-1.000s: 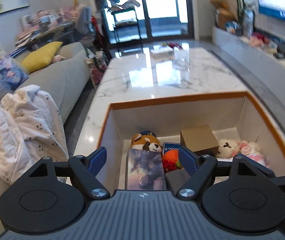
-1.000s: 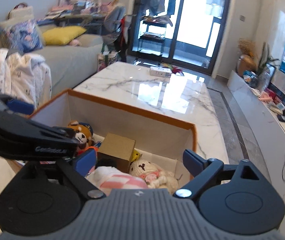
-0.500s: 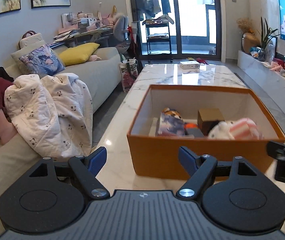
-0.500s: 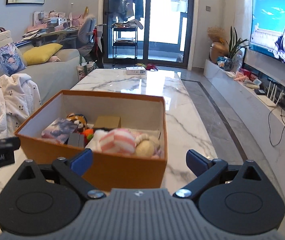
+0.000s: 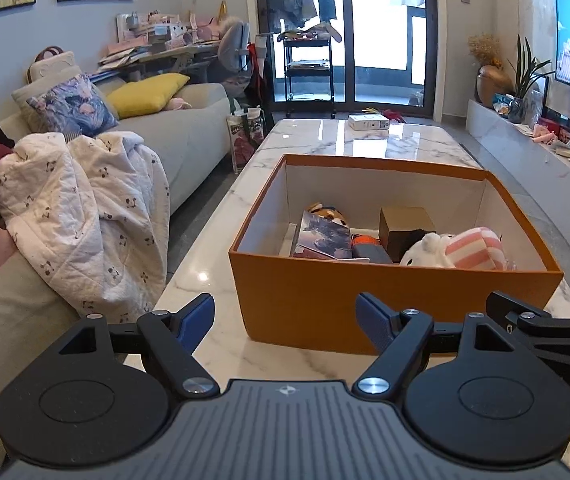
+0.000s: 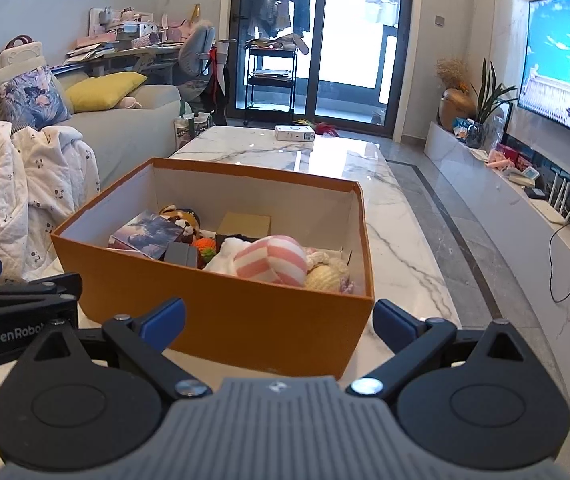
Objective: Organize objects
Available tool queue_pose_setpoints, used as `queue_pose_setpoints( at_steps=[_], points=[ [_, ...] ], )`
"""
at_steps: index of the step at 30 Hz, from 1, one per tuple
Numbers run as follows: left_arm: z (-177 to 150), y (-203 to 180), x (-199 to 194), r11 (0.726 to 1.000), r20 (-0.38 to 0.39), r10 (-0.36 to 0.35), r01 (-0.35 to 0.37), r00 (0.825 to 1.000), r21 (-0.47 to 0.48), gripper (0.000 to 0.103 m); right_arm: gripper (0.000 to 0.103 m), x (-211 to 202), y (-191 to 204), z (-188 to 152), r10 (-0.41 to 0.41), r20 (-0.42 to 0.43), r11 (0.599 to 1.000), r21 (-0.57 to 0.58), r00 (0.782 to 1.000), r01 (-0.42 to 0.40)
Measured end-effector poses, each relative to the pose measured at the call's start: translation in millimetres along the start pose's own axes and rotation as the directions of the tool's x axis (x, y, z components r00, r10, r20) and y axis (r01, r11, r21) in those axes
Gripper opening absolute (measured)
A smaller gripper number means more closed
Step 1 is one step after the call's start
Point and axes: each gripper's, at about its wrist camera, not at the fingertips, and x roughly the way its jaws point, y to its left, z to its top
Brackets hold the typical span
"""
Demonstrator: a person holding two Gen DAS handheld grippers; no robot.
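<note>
- The orange box is sitting open on the near end of the marble table, and everything below is being placed relative to it.
- The left gripper is hanging just before the box's near wall, toward its left corner, jaws standing wide with nothing between them.
- The right gripper is hanging before the same wall toward its right corner, jaws spread wide and gripping nothing.
- Inside the box, a picture card is leaning at the left, with a red-panda plush peeking out behind it.
- A brown cardboard cube is sitting toward the box's far wall.
- A pink-and-white striped plush is lying against the near wall, a cream knitted toy touching it on the right.
- Beyond the box, a small white carton is resting at the table's far end.
- Left of the box, a white quilt is lying heaped on the sofa.
</note>
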Motion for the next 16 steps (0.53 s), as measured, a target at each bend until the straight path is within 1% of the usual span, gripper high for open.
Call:
queue_pose_setpoints(
  at_steps=[9, 16],
  points=[
    [0, -5, 7, 1.0, -0.017, -0.019, 0.019, 1.0, -0.006, 0.092, 0.1, 12, -7, 3, -0.007, -0.015, 1.0, 0.028, 1.0, 0.008],
    [-3, -6, 4, 1.0, -0.013, -0.017, 0.018, 1.0, 0.017, 0.092, 0.102, 12, -7, 1, -0.012, -0.018, 1.0, 0.027, 1.0, 0.012]
  ],
)
